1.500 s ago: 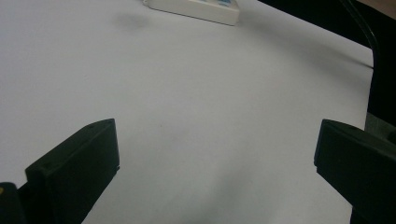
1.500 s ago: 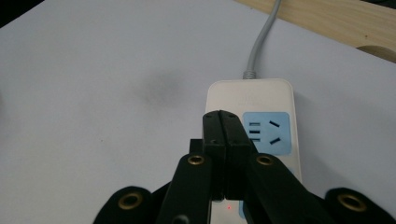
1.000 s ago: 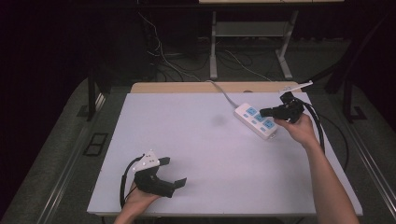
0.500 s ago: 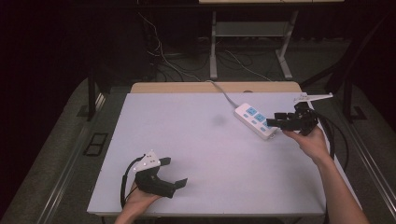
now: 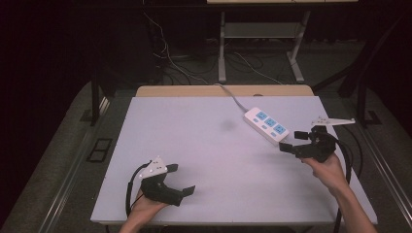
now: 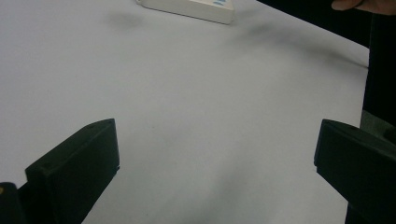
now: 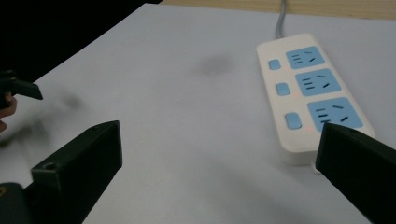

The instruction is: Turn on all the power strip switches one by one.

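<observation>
A white power strip (image 5: 266, 125) with three blue sockets and blue switches lies at the table's back right, its grey cable running off the far edge. In the right gripper view the power strip (image 7: 310, 93) sits just ahead of the jaws, to their right. My right gripper (image 5: 293, 141) hovers open just right of and nearer than the strip, with nothing between its jaws. At the front left my left gripper (image 5: 180, 178) rests low over the table, open and holding nothing. The power strip's end (image 6: 191, 6) lies far off at the top of the left gripper view.
The pale table top (image 5: 214, 160) carries a faint dark smudge (image 5: 226, 125) near its middle. Beyond the far wooden edge (image 5: 194, 91), cables and metal legs (image 5: 222, 48) stand on the dark floor.
My right gripper has drawn back from over the strip, moving right and toward the near edge. The left gripper has stayed where it was.
</observation>
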Available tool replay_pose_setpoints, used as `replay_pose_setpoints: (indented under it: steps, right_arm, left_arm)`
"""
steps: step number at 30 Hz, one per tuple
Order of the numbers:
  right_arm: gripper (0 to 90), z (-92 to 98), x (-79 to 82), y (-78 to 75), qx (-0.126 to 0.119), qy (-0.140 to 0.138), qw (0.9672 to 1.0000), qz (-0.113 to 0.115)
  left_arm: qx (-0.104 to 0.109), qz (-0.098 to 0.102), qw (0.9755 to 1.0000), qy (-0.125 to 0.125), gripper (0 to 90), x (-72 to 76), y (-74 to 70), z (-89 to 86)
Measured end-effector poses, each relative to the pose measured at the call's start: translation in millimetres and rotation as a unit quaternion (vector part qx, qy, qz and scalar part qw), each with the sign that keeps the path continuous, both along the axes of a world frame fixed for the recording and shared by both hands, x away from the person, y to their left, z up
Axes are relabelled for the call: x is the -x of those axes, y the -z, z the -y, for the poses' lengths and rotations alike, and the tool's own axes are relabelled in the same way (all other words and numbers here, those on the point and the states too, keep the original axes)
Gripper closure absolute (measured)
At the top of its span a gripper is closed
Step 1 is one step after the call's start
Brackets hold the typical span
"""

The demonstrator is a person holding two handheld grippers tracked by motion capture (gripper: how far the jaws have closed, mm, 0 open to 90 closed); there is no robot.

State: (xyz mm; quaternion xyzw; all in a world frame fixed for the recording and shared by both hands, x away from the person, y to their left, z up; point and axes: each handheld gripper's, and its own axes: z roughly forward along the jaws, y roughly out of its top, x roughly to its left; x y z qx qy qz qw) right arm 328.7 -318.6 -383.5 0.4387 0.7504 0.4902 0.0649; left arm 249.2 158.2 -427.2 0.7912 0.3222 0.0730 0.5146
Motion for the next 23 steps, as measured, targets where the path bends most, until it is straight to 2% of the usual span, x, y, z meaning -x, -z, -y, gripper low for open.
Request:
replay_pose_setpoints:
  steps: [6,13,23]
  right_arm:
    - [0.3,-1.3,22.8,9.5,-0.011,-0.004,0.9999,0.002]
    - [0.3,-6.5,52.6,23.3,0.000,-0.015,0.9999,0.003]
    - [0.4,-9.6,78.7,36.8,0.002,-0.022,0.9998,-0.004]
  left_arm:
    - [0.000,-0.001,1.0000,-0.001,0.0,0.0,0.0,0.1]
    - [0.001,-0.002,1.0000,-0.003,0.0,-1.5,0.6,-1.7]
    - [0.004,-0.006,0.9999,-0.010,0.0,-4.5,1.4,-5.3]
